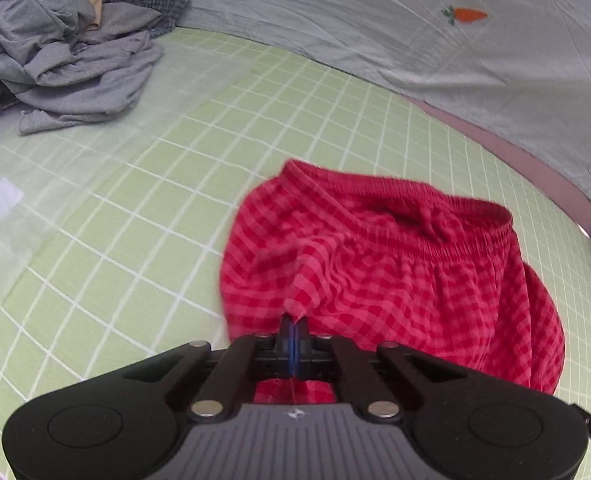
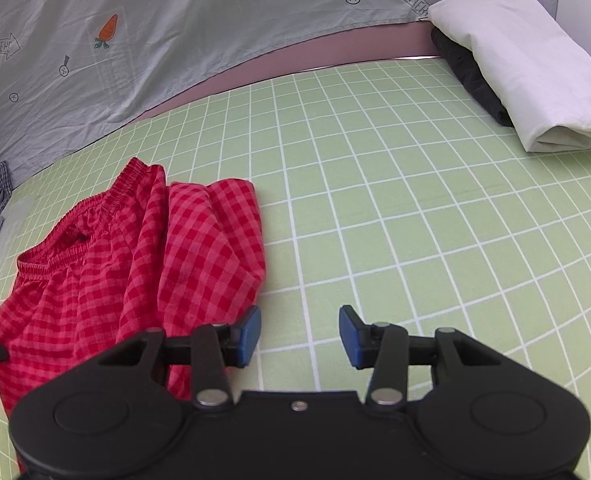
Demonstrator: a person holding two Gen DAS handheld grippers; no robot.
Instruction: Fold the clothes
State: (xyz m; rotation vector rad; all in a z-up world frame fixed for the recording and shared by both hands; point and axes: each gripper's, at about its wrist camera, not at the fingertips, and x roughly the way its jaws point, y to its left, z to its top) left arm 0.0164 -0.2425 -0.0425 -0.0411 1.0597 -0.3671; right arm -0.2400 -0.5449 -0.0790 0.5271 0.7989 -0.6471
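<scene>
Red checked shorts with an elastic waistband lie on the green grid sheet. My left gripper is shut on a pinch of the shorts' fabric at their near edge, and the cloth rises to the blue pads. In the right wrist view the shorts lie at the left, partly folded over themselves. My right gripper is open and empty, just right of the shorts' near right edge, above the sheet.
A heap of grey clothes lies at the far left. A folded white cloth on a dark one sits at the far right. A grey printed cover runs along the back edge.
</scene>
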